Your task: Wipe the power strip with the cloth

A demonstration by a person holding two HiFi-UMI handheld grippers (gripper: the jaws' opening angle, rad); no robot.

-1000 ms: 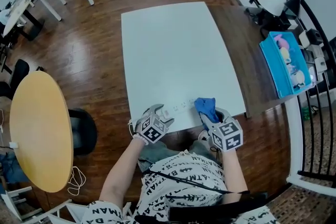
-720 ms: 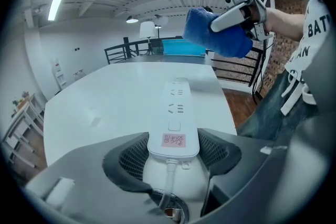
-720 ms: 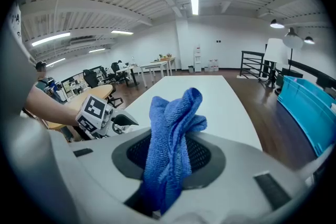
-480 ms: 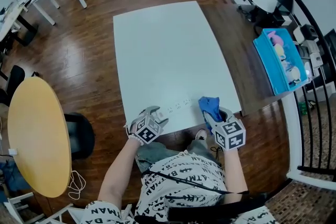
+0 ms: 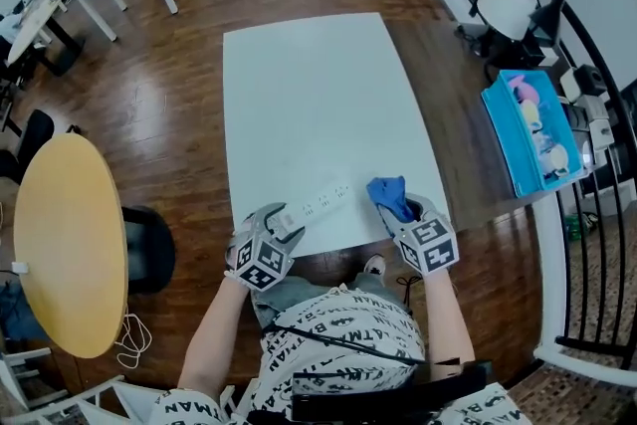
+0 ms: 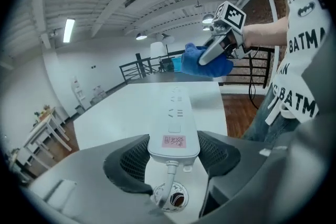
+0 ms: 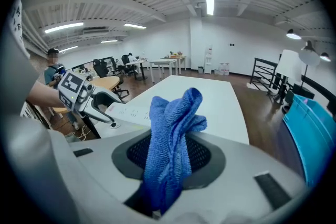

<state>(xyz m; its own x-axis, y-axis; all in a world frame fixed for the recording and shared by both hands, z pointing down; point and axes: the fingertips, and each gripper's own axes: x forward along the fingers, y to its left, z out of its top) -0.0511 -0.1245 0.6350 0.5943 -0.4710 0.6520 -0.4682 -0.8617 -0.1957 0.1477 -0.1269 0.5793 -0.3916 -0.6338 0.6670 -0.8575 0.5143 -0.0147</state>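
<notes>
The left gripper (image 5: 284, 219), its jaws having just been closing, clamped the cord end of the white strip (image 5: 323, 204) at the near edge of the table (image 5: 318, 95). The strip ran lengthwise away from that grip toward the right, its free end just beside the blue cloth (image 5: 388, 196) pinched tight in the right gripper (image 5: 403, 214). With the cloth hand nearer that free end, the wipe looked set to run back along the strip's length toward the left gripper.

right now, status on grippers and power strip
Left gripper, jaws just closing, grips white plastic power strip. Right gripper holds blue cloth. Nothing between them.
</notes>
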